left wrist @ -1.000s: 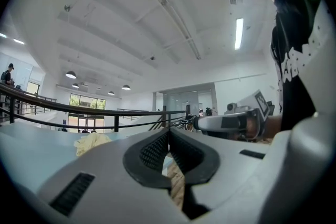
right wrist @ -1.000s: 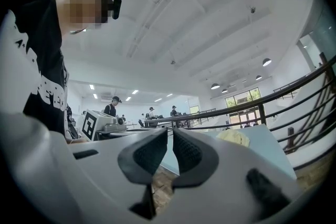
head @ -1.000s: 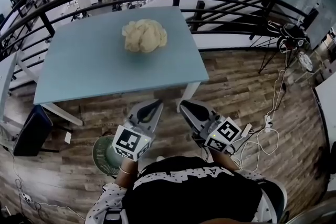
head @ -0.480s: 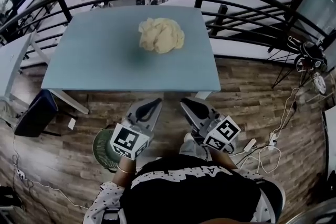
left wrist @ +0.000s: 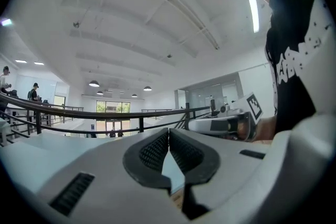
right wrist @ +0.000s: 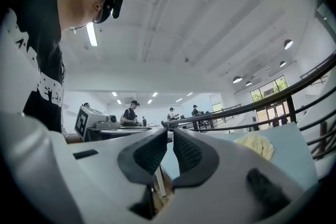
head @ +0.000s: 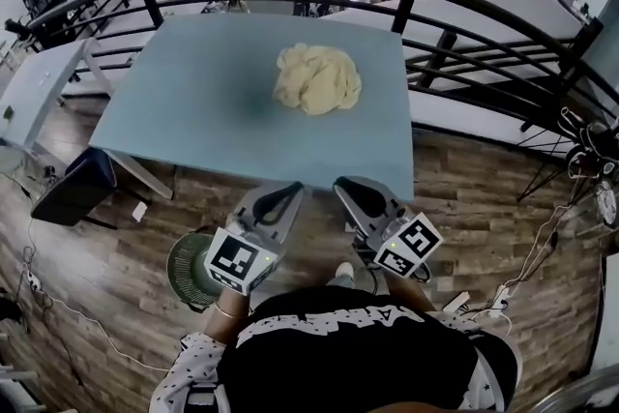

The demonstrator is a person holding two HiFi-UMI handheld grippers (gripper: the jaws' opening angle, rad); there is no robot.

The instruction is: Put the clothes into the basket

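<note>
The clothes [head: 317, 79] are seen as one cream-coloured, crumpled heap lying on the blue surface [head: 184, 111], toward its far right part and well apart from both grippers. The left gripper [head: 288, 191] and the right gripper [head: 344, 188] are held side by side at the surface's near edge. Each has its jaws clenched together with nothing between them, as both gripper views show. A round green container [head: 186, 266], judged to be the basket, is seen on the wooden floor [head: 464, 208] below the left gripper and is partly hidden by it. The heap is judged to be light, soft and limp: no shape will be kept once it is lifted, and loose folds are likely to trail or slip out. It is best taken where the folds are bunched thickest, near the top middle, so that several layers are pinched at once. A hold from both sides is judged safer than a pinch on a single edge.
</note>
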